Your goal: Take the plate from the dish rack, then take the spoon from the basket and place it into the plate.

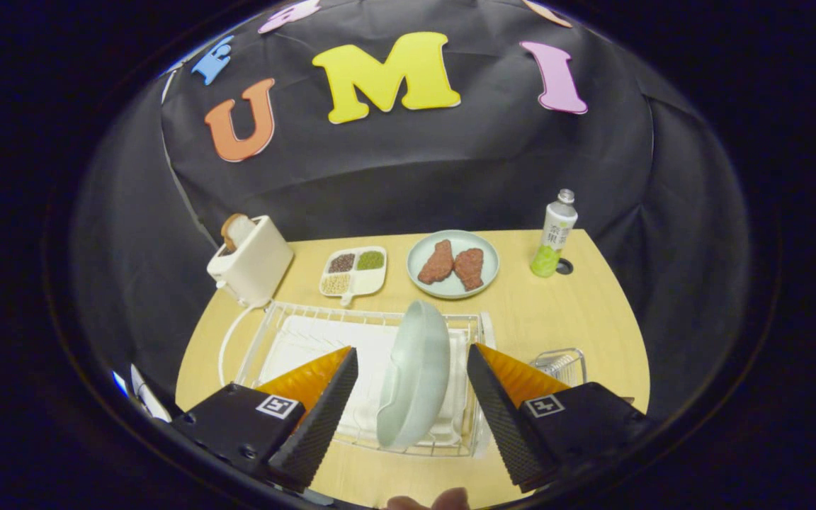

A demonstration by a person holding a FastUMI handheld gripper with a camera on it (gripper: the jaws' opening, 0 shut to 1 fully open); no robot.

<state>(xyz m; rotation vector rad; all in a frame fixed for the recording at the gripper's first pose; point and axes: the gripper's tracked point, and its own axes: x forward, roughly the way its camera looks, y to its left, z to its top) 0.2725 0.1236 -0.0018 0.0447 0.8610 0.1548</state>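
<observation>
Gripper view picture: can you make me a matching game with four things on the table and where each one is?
Things:
1. pale green plate
2. white toaster
3. green and white bottle
4. wire basket

Places:
A. at the far end of the wooden table, beside the blue-grey plate of meat pieces
B. standing on edge in the white wire dish rack, between the open orange and black gripper fingers
C. just beyond the right finger, next to the rack
D. beyond the left finger, with bread sticking out of its top

Pairs: 1-B, 2-D, 3-A, 4-C
</observation>
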